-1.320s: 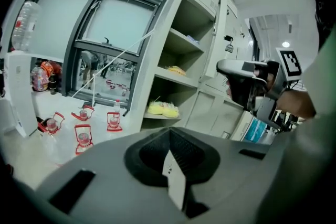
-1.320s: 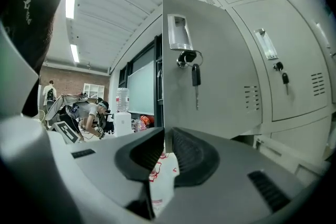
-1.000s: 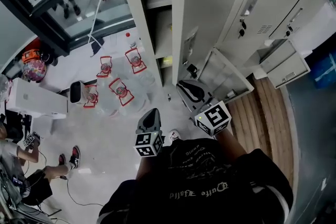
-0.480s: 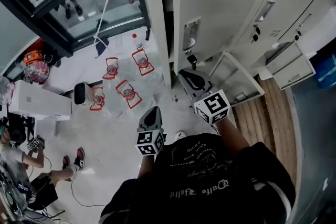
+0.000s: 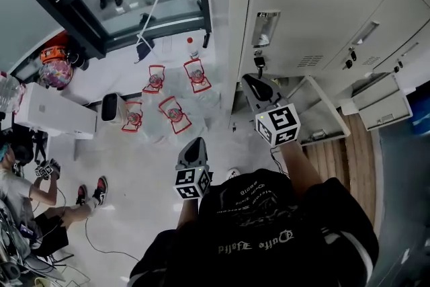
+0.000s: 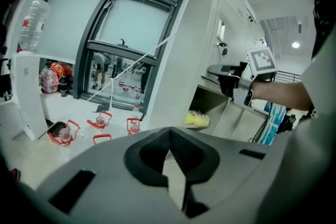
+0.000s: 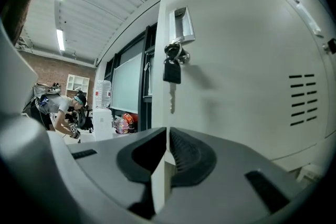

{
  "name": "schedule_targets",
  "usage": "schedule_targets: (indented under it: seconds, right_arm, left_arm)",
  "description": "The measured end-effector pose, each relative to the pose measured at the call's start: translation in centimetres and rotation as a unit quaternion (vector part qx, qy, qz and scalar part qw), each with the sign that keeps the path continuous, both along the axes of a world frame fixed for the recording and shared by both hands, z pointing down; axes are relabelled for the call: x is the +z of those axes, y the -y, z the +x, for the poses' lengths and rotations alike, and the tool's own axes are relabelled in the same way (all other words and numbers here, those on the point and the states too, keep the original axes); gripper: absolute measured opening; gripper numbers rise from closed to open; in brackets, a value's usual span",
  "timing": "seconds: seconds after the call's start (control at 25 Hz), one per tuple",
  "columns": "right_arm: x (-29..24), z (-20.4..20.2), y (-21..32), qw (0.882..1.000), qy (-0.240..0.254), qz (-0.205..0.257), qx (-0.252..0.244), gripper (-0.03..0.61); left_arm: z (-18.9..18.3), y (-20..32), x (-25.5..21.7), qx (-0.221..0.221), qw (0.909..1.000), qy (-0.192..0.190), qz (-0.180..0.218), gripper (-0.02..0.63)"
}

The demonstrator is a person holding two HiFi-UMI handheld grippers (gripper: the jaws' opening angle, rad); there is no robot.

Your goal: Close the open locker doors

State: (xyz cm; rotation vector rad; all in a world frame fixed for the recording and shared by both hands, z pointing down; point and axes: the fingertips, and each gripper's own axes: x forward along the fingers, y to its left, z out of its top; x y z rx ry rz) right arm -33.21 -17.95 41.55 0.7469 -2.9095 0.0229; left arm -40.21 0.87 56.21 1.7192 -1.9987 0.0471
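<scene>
Now the upper locker door (image 5: 316,10) has swung nearly shut before the right claw (image 5: 255,82), its jaws just closed on nothing; the lower door (image 5: 327,109) still hangs open.

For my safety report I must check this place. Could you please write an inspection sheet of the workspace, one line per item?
Surface: pale floor; no table seen.
Job's things: upper locker door closed or nearly so, padlock with key hanging on it; lower locker door open, yellow object inside.
Clutter: water bottles in red carriers and a white box on the floor.
Grippers: right gripper at the upper door; its jaws have just been closing and are together, nothing between. Left gripper over the floor, jaws together, empty.
Cables: thin cable on the floor.
Surroundings: dark-framed window; seated person.
</scene>
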Motion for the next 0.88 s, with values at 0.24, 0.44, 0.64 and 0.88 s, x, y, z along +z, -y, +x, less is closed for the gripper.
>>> schedule_targets:
  seconds: [0.24, 0.44, 0.64, 0.88]
  right_arm:
    - [0.0, -0.4, 0.9, 1.000, 0.003, -0.004, 0.005, 0.011]
    - [0.1, -0.4, 0.8, 0.999, 0.018, -0.027, 0.006, 0.012]
    - [1.6, 1.1, -0.9, 0.999, -0.004, -0.044, -0.018, 0.014]
    - [3.7, 9.1, -1.3, 0.997, -0.033, -0.054, 0.042, 0.019]
  left_arm:
    - [0.2, 0.1, 0.4, 0.009, 0.9999, -0.002, -0.008, 0.008]
    - [0.8, 0.6, 0.4, 0.022, 0.9997, -0.007, -0.006, 0.008]
    - [3.0, 1.7, 0.9, 0.058, 0.9982, -0.010, -0.009, 0.008]
    - [7.2, 4.2, 1.0, 0.124, 0.9921, -0.019, -0.008, 0.008]
